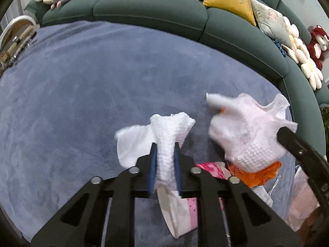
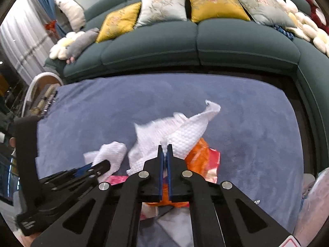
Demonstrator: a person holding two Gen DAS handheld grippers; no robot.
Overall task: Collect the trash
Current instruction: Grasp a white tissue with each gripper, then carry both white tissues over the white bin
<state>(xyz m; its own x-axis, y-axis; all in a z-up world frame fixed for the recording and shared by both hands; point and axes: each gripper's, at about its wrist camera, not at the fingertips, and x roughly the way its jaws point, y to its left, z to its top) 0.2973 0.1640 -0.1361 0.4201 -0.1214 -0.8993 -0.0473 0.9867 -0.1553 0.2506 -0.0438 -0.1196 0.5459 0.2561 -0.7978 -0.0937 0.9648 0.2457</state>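
Left wrist view: the left gripper [image 1: 165,144] is clamped on a white paper towel [image 1: 164,131] over the blue rug [image 1: 72,94]. At right, the right gripper [image 2: 165,147] is pinched onto another crumpled towel [image 2: 185,131] above orange wrappers [image 2: 201,156]. Both should be lifted straight, grips kept firm, so nothing is dragged.

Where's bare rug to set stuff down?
Free: blue rug left of the left gripper up to the green sofa, and far right by the sofa's corner. Crowded: wrappers and tissues around both grippers.
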